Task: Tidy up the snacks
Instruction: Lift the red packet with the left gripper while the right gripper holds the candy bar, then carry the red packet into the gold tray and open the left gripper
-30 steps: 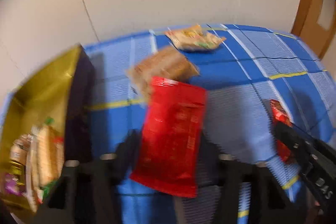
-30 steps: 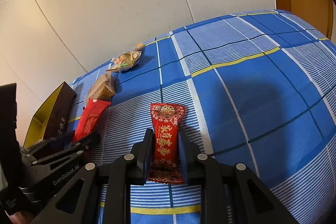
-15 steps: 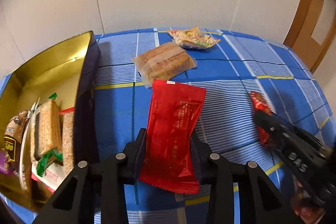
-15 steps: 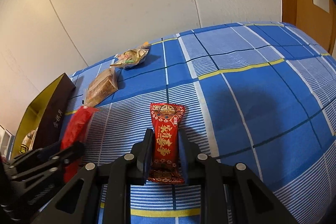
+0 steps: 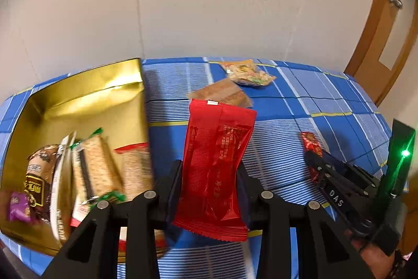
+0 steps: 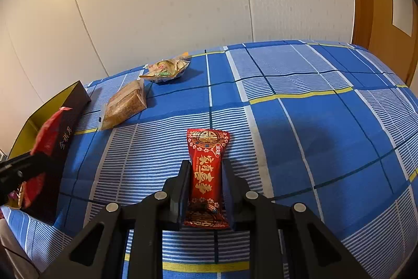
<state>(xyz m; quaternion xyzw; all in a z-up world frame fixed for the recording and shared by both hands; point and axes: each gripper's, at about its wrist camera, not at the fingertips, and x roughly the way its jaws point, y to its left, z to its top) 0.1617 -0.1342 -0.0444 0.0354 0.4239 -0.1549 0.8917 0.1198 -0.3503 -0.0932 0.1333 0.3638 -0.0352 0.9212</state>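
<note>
My left gripper [image 5: 209, 174] is shut on a plain red snack packet [image 5: 215, 161] and holds it above the blue checked cloth, just right of the gold-lined box [image 5: 86, 93]. The box holds several wrapped crackers and snacks [image 5: 94, 169]. My right gripper [image 6: 205, 182] is shut on a small red packet with gold characters [image 6: 206, 174], low over the cloth. In the right wrist view the left gripper [image 6: 23, 169] with its red packet [image 6: 49, 132] hangs at the dark outer wall of the box [image 6: 65, 137].
A clear-wrapped brown cracker pack [image 6: 125, 103] and a yellow-green snack bag [image 6: 167, 69] lie on the cloth [image 6: 313, 135] near the back wall. A wooden door [image 6: 386, 4] stands at the right. The right gripper also shows in the left wrist view [image 5: 337, 182].
My left gripper has carried the red packet leftward and up toward the box, which now fills more of its view. My right gripper still holds its packet in about the same place.
</note>
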